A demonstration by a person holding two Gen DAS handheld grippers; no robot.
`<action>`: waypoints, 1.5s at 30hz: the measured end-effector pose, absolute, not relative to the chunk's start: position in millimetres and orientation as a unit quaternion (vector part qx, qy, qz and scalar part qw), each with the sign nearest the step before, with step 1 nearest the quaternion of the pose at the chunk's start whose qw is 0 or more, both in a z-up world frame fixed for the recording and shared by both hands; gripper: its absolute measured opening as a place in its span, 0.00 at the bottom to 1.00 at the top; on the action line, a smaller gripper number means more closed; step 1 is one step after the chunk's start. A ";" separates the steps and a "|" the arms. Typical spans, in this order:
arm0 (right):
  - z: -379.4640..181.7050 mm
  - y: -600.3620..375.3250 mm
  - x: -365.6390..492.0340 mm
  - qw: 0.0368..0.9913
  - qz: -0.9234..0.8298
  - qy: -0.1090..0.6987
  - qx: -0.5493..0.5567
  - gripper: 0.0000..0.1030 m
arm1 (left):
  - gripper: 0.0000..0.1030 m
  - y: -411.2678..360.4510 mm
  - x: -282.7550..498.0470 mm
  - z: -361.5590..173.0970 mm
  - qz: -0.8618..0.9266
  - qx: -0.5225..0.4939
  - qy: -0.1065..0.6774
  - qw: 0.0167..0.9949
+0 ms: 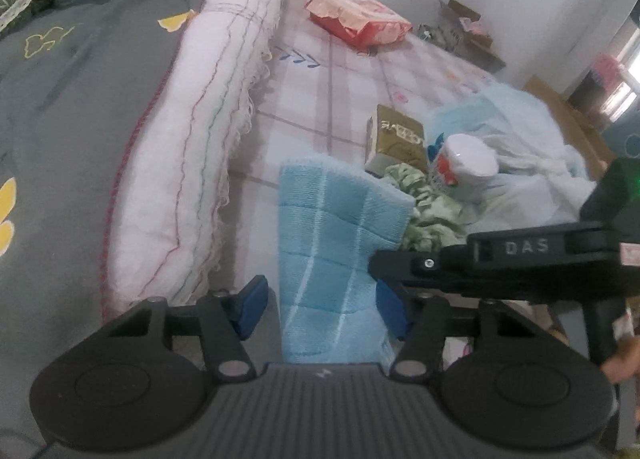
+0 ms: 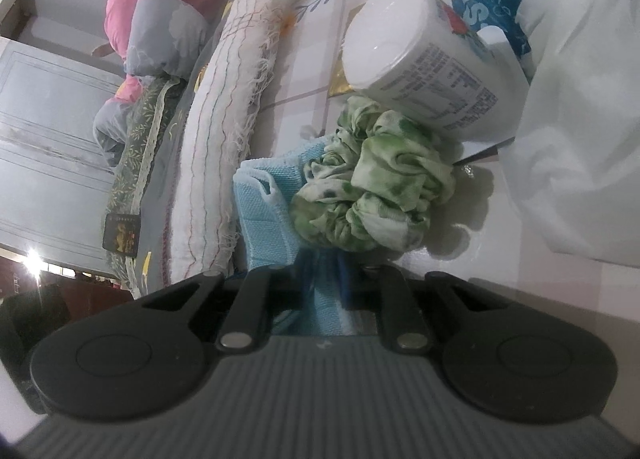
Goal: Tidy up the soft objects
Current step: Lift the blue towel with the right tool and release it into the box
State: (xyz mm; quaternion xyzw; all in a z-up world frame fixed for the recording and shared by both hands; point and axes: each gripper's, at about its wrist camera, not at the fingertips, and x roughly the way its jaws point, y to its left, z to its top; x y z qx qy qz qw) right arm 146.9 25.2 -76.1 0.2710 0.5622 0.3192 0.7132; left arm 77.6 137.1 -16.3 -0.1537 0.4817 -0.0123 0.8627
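A folded light-blue towel [image 1: 332, 239] stands between the blue pads of my left gripper [image 1: 320, 309]. Those jaws are apart, with a gap showing beside the left pad [image 1: 252, 307]. My right gripper [image 1: 378, 263] reaches in from the right. In the right wrist view the right gripper [image 2: 324, 275] is shut on the blue towel [image 2: 264, 203], pinching its near edge. A green-and-white scrunchie [image 2: 372, 187] lies against the towel's far side; it also shows in the left wrist view as the scrunchie [image 1: 428, 203].
A white lidded jar [image 2: 420, 59] lies tipped behind the scrunchie, beside a gold box [image 1: 396, 139] and a white plastic bag [image 2: 580, 139]. A rolled white fringed blanket [image 1: 208, 139] and grey quilt [image 1: 80, 99] border the left. A red packet [image 1: 360, 19] lies far back on the checked sheet [image 1: 320, 99].
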 end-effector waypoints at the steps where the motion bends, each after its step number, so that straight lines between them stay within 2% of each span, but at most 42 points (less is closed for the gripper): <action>1: -76.5 25.1 147.0 0.713 0.320 0.562 0.272 0.10 | 0.56 134.7 79.3 -17.5 -0.013 -0.150 0.484 0.862; 9: -84.9 14.8 149.0 0.698 0.320 0.565 0.303 0.07 | 0.51 128.0 87.9 -21.5 -0.010 -0.138 0.490 0.861; 14: -86.5 14.0 146.9 0.691 0.323 0.567 0.310 0.08 | 0.24 127.2 89.3 -20.4 0.010 -0.141 0.484 0.863; 17: -86.5 13.3 145.9 0.686 0.322 0.569 0.319 0.10 | 0.18 125.5 87.2 -14.6 0.013 -0.138 0.478 0.867; 28: -54.2 20.7 132.5 0.672 0.366 0.547 0.338 0.10 | 0.17 126.6 54.2 41.1 0.018 -0.135 0.426 0.894; 37: 16.4 4.9 127.8 0.719 0.407 0.459 0.325 0.10 | 0.17 103.7 49.5 107.5 -0.008 -0.107 0.350 0.930; 45: 72.1 -86.3 130.9 0.791 0.370 0.362 0.325 0.10 | 0.17 27.5 93.9 152.8 -0.106 -0.075 0.304 0.944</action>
